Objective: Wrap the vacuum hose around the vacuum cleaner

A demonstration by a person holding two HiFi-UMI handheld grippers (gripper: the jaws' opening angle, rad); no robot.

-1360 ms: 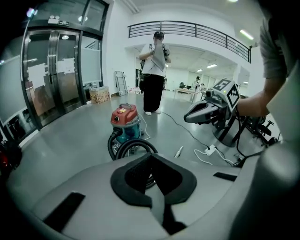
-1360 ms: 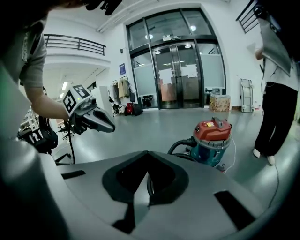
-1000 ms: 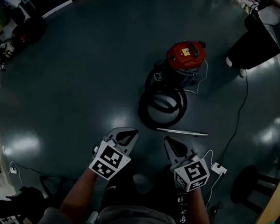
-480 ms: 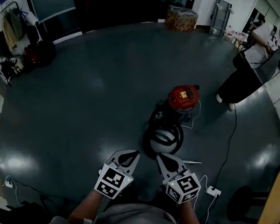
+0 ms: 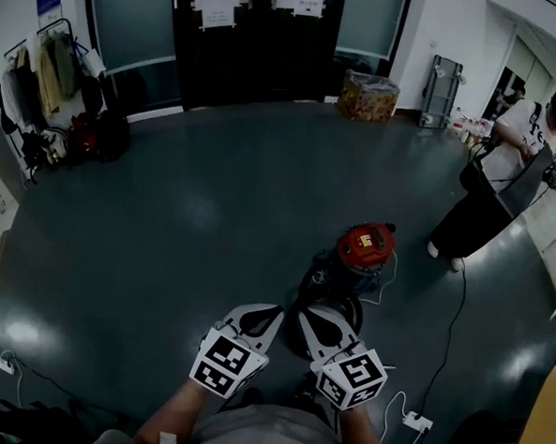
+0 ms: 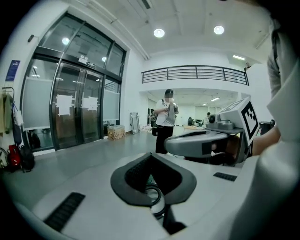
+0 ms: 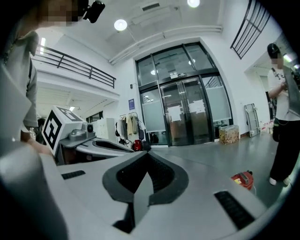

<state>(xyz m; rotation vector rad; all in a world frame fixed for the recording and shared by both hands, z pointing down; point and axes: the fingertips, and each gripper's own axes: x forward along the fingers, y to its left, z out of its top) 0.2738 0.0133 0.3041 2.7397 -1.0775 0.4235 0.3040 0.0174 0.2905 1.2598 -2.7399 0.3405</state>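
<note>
Left tongs [image 5: 273, 310] and right tongs [image 5: 302, 314] are shown fully closed, nothing held. Beyond them, the vacuum hose [image 5: 355, 310] lies coiled on the floor against the vacuum cleaner [image 5: 365, 247]. If the hose is pulled taut, the cleaner may be dragged.

In the head view, we find the vacuum hose [image 5: 352, 309] mostly hidden behind the left gripper [image 5: 274, 312] and the right gripper [image 5: 307, 316], so we cannot count its loops. At 12 o'clock from these 2, the vacuum cleaner [image 5: 365, 249] shows only its red top clearly. In the right gripper view, that gripper's body cuts off the cleaner's lower part at 4 o'clock.
</note>
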